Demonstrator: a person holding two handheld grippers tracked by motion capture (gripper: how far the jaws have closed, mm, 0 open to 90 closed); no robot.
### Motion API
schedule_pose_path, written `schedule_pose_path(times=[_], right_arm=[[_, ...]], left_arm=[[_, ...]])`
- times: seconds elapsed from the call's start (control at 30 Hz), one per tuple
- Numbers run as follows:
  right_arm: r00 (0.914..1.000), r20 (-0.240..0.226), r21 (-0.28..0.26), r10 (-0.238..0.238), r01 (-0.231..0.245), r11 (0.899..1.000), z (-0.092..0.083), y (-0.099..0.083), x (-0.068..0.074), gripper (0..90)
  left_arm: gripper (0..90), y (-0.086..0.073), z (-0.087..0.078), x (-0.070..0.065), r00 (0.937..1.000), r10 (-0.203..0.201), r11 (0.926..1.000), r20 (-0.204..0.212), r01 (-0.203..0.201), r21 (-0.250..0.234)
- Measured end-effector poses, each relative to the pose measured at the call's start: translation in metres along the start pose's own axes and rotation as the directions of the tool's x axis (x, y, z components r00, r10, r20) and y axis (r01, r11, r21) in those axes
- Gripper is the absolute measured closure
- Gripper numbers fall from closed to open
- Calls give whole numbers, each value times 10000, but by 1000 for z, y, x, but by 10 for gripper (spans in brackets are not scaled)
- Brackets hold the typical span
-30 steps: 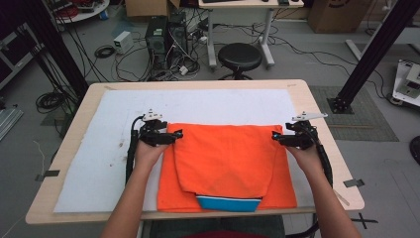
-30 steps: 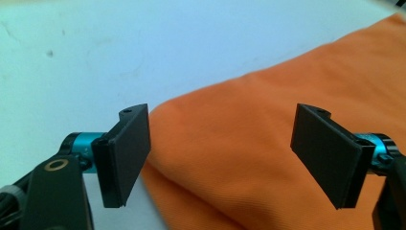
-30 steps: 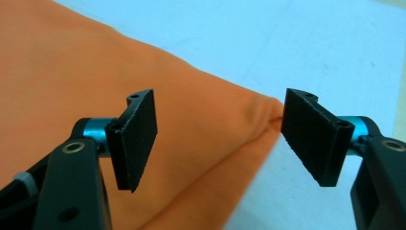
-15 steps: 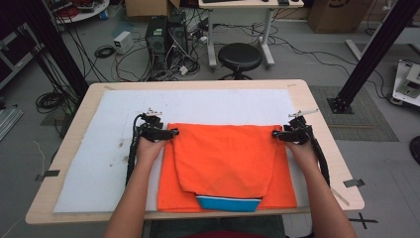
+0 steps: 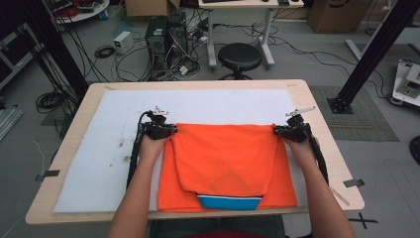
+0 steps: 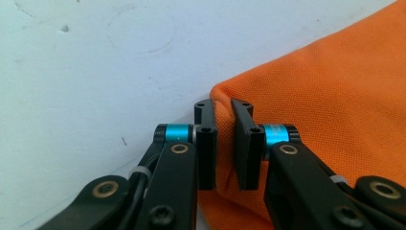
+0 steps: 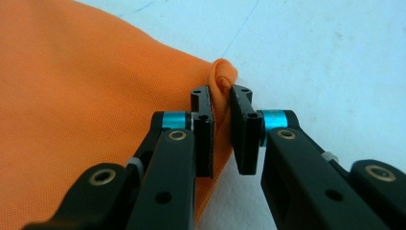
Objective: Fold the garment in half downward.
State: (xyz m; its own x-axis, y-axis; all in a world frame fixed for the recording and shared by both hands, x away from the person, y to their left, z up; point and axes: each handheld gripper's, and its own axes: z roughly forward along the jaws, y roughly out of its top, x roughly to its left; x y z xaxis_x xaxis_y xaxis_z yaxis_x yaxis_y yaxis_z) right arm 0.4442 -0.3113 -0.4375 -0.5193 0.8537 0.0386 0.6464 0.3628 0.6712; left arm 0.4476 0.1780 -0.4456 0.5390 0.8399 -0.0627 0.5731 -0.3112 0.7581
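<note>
Seen from above, at the near table edge: two bare forearms entering from the bottom, one to each side of an orange garment [image 5: 225, 163] spread flat on a white mat [image 5: 114, 148] covering a light wooden table [image 5: 317, 99]. At the garment's near hem, a blue band with a thin white stripe [image 5: 229, 202], just inside the table's front edge. Over the lower layer, a narrower upper layer of the same orange cloth, its far fold running straight across between the two hands.

At the left end of that fold, the left gripper [image 5: 166, 130], held in the left hand [image 5: 151, 145]; jaws just drawn together, now pinching the garment's far left corner. In the left gripper view, the black pads [image 6: 207, 143] set close with a ridge of orange cloth [image 6: 316, 96] squeezed between them, white mat [image 6: 95, 72] to the side and beyond.

At the right end, the right gripper [image 5: 283, 130], held in the right hand [image 5: 297, 146]; jaws likewise just closed, now clamped on the far right corner. In the right gripper view, a small bunched fold of orange cloth [image 7: 86, 96] standing up between the pads [image 7: 203, 139], white mat [image 7: 325, 57] past it.

Beyond the far table edge: a round black stool [image 5: 239, 57], a computer tower [image 5: 157, 39] amid loose cables on a grey floor, and a slanting black frame post [image 5: 379, 47] to the right.
</note>
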Motion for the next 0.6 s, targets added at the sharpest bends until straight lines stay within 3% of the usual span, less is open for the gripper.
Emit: schedule_pose_path(times=[0.23, 0.33, 0.47, 0.53, 0.6], right_arm=[[9986, 400, -177, -351, 358, 9992, 0, 15, -3, 820], [9982, 515, -146, -322, 330, 9993, 0, 19, -5, 819], [9983, 535, -138, -238, 245, 9996, 0, 21, -9, 818], [9985, 526, -135, -154, 162, 9998, 0, 21, -9, 811], [9983, 567, -227, -93, 106, 9997, 0, 20, -9, 731]], left_arm=[[815, 7, -1, -1, 9997, 90, 9998, -214, -94, -146], [817, 10, 0, -1, 9995, 43, 9989, -307, -57, -465], [815, 16, 3, 0, 9992, 198, 9992, -344, -210, -346], [766, 19, 2, -2, 9981, 243, 9980, -568, -276, -568], [675, 20, -2, -2, 9983, 86, 9970, -582, -130, -759]])
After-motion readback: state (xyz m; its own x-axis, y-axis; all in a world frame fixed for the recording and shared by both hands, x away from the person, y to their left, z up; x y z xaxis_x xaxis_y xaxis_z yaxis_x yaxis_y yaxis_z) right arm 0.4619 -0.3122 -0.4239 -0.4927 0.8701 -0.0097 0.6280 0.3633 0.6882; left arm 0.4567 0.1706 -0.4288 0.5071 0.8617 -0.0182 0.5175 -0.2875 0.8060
